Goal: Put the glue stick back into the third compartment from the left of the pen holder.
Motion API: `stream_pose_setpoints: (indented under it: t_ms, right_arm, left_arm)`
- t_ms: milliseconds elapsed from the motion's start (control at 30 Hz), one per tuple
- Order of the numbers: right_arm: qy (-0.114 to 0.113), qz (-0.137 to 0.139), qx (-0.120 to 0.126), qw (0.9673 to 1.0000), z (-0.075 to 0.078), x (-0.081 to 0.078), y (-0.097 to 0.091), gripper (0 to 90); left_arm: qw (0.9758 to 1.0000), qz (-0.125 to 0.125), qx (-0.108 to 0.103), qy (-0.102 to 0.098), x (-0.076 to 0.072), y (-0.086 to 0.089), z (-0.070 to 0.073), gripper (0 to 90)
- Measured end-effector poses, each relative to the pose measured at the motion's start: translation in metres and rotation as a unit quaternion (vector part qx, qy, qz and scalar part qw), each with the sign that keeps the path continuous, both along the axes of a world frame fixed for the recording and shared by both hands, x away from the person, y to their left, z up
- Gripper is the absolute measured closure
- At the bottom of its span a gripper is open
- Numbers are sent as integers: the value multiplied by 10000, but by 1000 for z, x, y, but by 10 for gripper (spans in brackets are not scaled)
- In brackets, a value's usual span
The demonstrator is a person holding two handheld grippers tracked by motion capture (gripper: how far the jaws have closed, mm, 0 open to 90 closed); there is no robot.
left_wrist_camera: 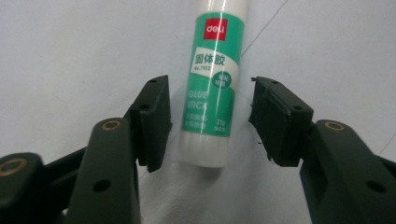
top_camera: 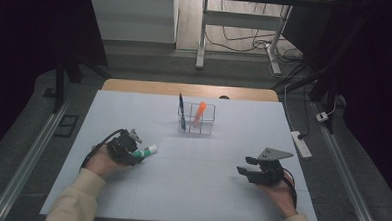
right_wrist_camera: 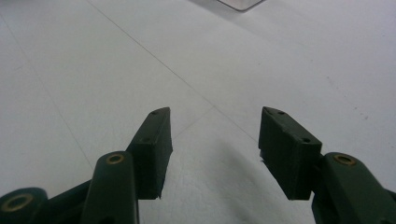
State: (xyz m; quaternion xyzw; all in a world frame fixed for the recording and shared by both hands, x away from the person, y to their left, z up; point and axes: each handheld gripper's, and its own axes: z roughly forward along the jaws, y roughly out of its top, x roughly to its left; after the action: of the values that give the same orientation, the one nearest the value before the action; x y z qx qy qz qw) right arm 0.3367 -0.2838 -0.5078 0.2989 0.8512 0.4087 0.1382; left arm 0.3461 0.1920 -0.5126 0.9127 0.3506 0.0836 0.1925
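With our left gripper [left_wrist_camera: 210, 116] spread around the green-and-white plastic glue stick [left_wrist_camera: 211, 84] lying on the white worktop [top_camera: 191, 180], not yet gripped, lifting remains; our right gripper [right_wrist_camera: 215, 149] waits open.

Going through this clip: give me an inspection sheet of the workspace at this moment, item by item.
Surface: white sheet over the table, faint fold lines, a wooden edge at the far side.
Job's things: glue stick lying flat between the jaws of the left gripper; the left pad is close to it, with a gap on the right side, so it is not yet clamped.
Clutter: clear holder at mid-table with a blue pen and an orange marker standing in it.
Grippers: left gripper open around the stick; right gripper open, nothing between its jaws.
Cables: one trailing from each gripper; a power strip and loose cords on the floor.
Surroundings: dark room, desk legs beyond.
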Motion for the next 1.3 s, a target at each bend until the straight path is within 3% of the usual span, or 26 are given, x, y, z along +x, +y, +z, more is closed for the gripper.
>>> stream_pose_setpoints:
  t_ms: [300,700,833,1033,1300]
  right_arm:
    - [1,15,-42,10000,0,0,1,437]
    - [-2,19,-62,10000,0,0,1,436]
    - [-11,24,-54,10000,0,0,1,436]
    - [-24,15,-45,10000,0,0,1,431]
    - [-17,33,67,10000,0,-1,4,426]
  left_arm:
    - [9998,-71,-50,192,3,2,-4,625]
    - [9999,-5,-50,101,-1,1,-4,658]
    - [9997,38,-232,31,-1,4,-1,658]
    - [9979,-10,-610,-229,-5,5,8,658]
    - [9911,-21,-1232,-509,-9,3,16,658]
